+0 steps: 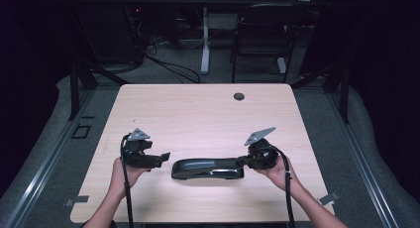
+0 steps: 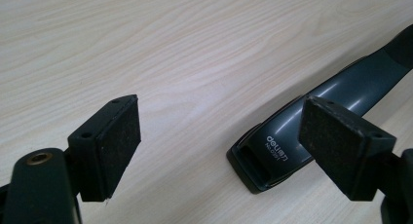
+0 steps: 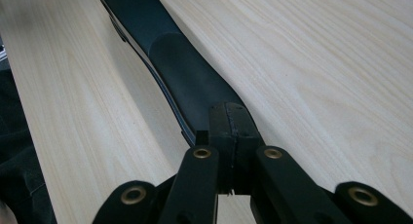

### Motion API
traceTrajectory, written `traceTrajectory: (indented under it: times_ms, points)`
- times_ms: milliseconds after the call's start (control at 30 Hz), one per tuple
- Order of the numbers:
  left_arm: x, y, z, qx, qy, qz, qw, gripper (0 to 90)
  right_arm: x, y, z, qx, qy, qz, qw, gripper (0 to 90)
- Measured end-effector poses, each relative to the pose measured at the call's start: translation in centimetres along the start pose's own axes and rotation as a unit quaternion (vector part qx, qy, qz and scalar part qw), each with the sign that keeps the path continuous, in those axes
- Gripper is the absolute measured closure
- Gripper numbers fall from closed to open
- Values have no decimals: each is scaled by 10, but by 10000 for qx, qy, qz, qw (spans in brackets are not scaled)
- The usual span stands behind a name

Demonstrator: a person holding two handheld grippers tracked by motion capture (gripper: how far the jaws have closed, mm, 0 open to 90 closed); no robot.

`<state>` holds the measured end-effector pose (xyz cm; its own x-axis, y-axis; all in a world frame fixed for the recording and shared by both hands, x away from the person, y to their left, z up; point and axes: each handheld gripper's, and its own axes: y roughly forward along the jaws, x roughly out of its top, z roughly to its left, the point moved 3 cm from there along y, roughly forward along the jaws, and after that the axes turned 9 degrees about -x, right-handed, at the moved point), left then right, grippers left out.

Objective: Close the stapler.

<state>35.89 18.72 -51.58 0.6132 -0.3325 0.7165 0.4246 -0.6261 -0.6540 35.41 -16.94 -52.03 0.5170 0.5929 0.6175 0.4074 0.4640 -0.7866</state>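
Note:
A long black stapler lies flat on the pale wooden table, near its front edge. My left gripper is held level just off the stapler's left end. In the left gripper view its jaws stand wide open, and the stapler's labelled front end lies on the wood beside the right pad, not touching it. My right gripper is at the stapler's right end. Its jaws are shut pad to pad with nothing between them, their tips resting against the stapler's rear end.
A round cable hole sits at the table's far edge. Beyond the table are a dark chair, a white desk leg and loose cables on the floor. Bare tabletop lies behind the stapler.

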Motion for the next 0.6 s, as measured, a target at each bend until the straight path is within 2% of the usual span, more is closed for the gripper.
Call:
traceTrajectory:
  times_ms: [267,333,433,600]
  points:
    - [0,0,0,-9,2,6,10000,161,0,0,-1,13,70,6,10000,900]
    - [0,0,0,-11,19,9,10000,160,-1,2,-1,15,35,97,9999,900]
    - [0,0,0,-10,15,11,10000,160,-2,2,-2,39,122,100,9999,900]
    - [0,-1,0,0,16,-11,10000,160,2,-2,1,-48,-33,-23,10000,900]
